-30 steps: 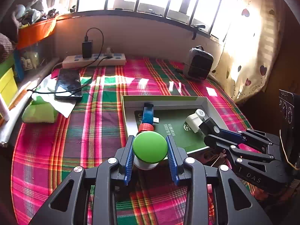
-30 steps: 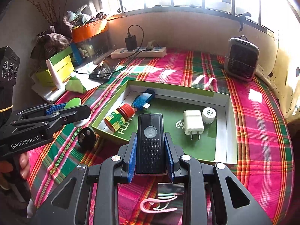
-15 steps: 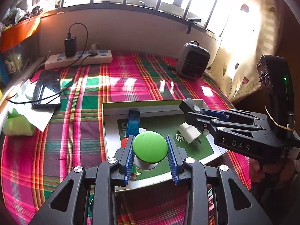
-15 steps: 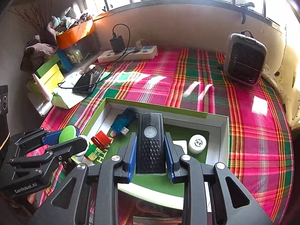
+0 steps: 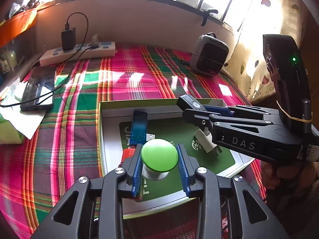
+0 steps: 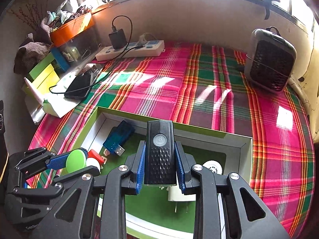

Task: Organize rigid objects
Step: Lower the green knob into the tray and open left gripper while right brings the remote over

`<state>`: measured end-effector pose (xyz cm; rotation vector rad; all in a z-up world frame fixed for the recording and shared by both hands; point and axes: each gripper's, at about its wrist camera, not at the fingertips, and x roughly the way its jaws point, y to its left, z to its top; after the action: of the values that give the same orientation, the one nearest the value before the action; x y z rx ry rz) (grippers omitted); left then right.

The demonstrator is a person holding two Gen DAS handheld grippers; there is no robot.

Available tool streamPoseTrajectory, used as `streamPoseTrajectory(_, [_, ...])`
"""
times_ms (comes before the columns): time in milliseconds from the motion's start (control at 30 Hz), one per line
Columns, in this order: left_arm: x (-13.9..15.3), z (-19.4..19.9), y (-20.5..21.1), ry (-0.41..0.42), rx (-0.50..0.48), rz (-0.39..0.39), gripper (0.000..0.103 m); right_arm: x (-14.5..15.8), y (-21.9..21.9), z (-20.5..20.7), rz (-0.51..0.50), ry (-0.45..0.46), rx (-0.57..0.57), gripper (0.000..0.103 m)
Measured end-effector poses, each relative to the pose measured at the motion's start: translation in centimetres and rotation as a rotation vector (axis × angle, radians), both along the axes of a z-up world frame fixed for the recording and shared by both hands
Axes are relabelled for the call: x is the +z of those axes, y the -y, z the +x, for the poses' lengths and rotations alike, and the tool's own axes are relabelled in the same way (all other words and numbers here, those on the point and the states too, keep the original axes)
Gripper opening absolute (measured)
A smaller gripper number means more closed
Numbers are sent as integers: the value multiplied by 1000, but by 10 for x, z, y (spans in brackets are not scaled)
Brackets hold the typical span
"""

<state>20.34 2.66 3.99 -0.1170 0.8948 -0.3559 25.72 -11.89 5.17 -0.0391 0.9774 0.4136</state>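
The green-capped container [image 5: 159,158] sits pinched between the blue pads of the left tool [image 5: 159,166], held above the near-left part of the shallow box [image 5: 139,101], its white body showing under the round green top. Beneath and just left of it lies a red-capped bottle [image 6: 96,155], mostly hidden. The black device with a power button [image 6: 160,152] is clamped upright between the pads of the right tool [image 6: 160,168], hanging over the middle of the same box.

Inside the box, on its green liner, a blue USB adapter [image 5: 138,128] lies near the far-left corner, a white plug adapter [image 5: 205,142] rests toward the right, and a small round white object [image 6: 213,166] sits near the right wall (partly hidden behind the right tool's finger).

The box rests on a tabletop covered by a pink-and-green plaid cloth [image 6: 199,83]. Well beyond it, a white power strip [image 5: 79,52] with a black charger [image 5: 68,37] lies along the wall, a dark phone [image 5: 37,88] sits at the left, and a small grey fan heater [image 6: 271,61] stands at the far right.
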Motion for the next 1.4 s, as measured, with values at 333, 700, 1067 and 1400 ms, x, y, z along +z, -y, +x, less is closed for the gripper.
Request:
streamPoseTrajectory(333, [-5, 5, 9, 4, -19, 18, 31, -13, -9, 8, -30, -21, 14, 28])
streamPoseTrajectory(700, [-7, 7, 7, 2, -9, 22, 31, -25, -18, 13, -52, -37, 31, 29])
streamPoseTrajectory(1067, [-11, 9, 4, -18, -3, 17, 31, -31, -21, 15, -55, -50, 39, 29])
streamPoseTrajectory(1400, [-12, 9, 3, -25, -2, 15, 31, -31, -19, 15, -41, -50, 36, 29])
